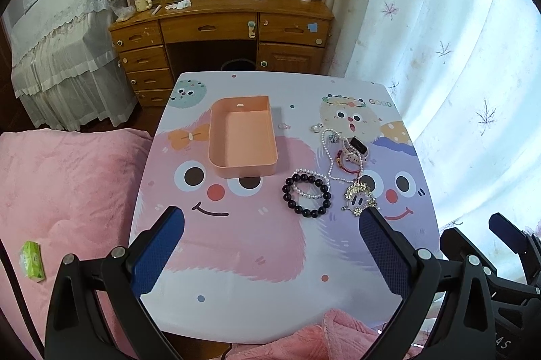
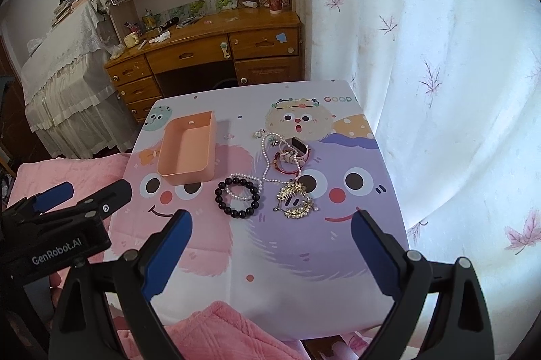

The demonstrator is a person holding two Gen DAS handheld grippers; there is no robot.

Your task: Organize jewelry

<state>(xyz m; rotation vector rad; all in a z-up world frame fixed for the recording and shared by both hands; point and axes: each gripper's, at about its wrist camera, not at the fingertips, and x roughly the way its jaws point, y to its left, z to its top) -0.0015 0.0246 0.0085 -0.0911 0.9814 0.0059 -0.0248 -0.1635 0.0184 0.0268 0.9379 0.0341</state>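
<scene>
peach plastic, the empty tray [image 1: 241, 140] sits on the table [image 1: 236, 241] ahead of the left hand-held gripper [image 1: 270, 238], whose jaws are spread wide and hold nothing. ahead of the right hand-held gripper [image 2: 270, 241], equally wide and empty, lie a dark bead bracelet [image 2: 237, 196] overlapping a pearl bracelet [image 2: 244, 187], a gold hair comb [image 2: 296, 201], and beyond them a pearl necklace [image 2: 270, 157] tangled with a watch [image 2: 299, 148].

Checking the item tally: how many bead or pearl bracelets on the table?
2. The dark bead bracelet lies right of the orange box; the small pearl bracelet overlaps its upper edge. More could be hidden in the tangle by the watch.
</scene>
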